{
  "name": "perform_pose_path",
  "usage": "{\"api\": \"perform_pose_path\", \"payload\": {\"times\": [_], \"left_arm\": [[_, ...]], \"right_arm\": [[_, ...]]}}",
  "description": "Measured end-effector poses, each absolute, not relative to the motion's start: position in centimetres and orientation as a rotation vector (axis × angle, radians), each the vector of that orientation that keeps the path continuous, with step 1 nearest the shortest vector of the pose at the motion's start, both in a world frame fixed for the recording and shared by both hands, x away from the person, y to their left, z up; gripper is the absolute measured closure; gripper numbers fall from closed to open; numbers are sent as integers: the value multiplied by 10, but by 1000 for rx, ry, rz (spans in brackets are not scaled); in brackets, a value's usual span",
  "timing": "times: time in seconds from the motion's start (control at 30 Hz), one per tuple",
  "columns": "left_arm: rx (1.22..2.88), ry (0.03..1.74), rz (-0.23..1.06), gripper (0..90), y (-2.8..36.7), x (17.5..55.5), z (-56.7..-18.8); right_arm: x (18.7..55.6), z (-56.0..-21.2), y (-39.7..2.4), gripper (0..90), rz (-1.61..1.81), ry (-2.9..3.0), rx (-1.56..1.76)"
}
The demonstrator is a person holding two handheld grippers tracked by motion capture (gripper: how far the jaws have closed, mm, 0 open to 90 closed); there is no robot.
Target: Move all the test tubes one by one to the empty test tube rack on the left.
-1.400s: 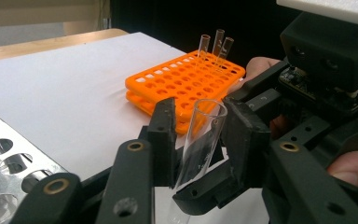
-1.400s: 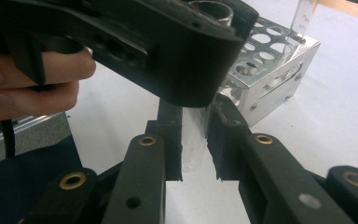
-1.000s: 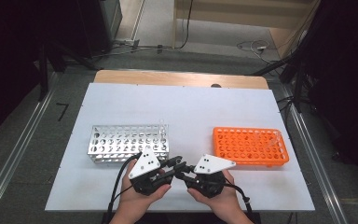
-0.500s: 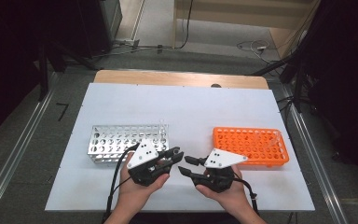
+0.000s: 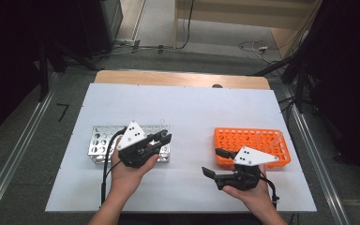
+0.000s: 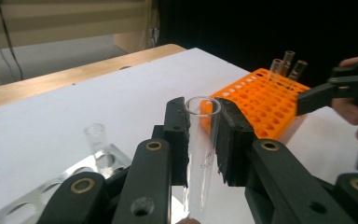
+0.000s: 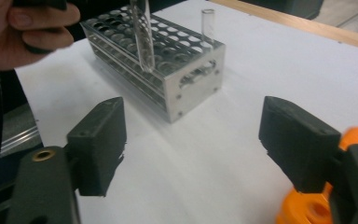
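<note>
Nearest: left hand-held gripper (image 6: 201,140) clenched on one clear glass test tube (image 6: 202,154), pads pinching it just under the open rim, tube roughly upright, tilted a little. Held above the near end of the metal test tube rack (image 5: 98,146), not yet seated in a hole. Light, stiff, smooth and slippery; fragile, so a moderate squeeze only. Best taken on the upper straight wall below the rim, never on the lip itself. Long body below the pads, likely to swing or slip if bumped against the rack.

Right hand-held gripper (image 7: 193,140) released, jaws just been opening, nothing between them, hovering over the white table (image 5: 192,108) beside the orange rack (image 5: 258,140).

Counts: test tubes seen, five — one in the grip, one standing in the metal rack (image 7: 208,23), three standing at the far corner of the orange rack (image 6: 286,65). Racks, two: one metal, one orange plastic. Hand-held grippers, two. Table, one.
</note>
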State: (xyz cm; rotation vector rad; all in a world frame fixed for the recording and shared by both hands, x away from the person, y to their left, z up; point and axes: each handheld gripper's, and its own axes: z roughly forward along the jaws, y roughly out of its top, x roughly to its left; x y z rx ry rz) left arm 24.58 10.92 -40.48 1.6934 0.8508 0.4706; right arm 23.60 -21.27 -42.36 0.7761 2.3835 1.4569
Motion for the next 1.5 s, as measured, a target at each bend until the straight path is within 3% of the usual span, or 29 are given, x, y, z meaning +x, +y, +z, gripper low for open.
{"api": "perform_pose_path", "payload": {"times": [0.57,1.5], "left_arm": [[1669,947,529,756,141,281,-404],[1665,1012,589,756,131,318,-415]], "right_arm": [[227,-435,-272,2,1478,2338,885],[222,-437,-283,0,1485,2321,885]]}}
